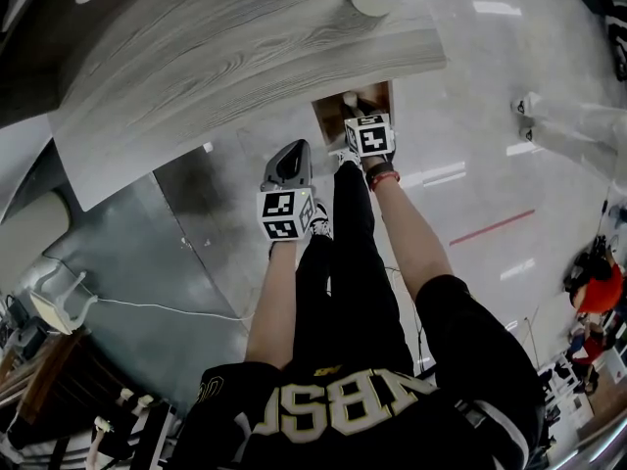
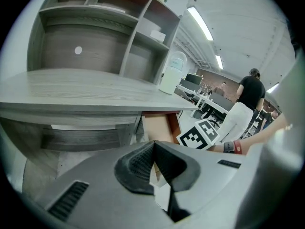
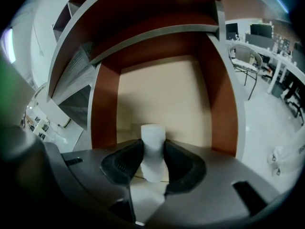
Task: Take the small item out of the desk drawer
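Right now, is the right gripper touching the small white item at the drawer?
Touching. In the right gripper view, the right gripper has both pads pressed against the sides of the small white item, with the open drawer behind it.

— What is met around the right tool (image 3: 153,151)?
— It is flanked on both sides by the brown walls of the drawer (image 3: 102,109). The bench (image 1: 245,57) edge overhangs just beyond it. Its jaw gap is filled by the small white item (image 3: 152,137).
— And free room?
— Open floor (image 1: 470,194) is left to its right.
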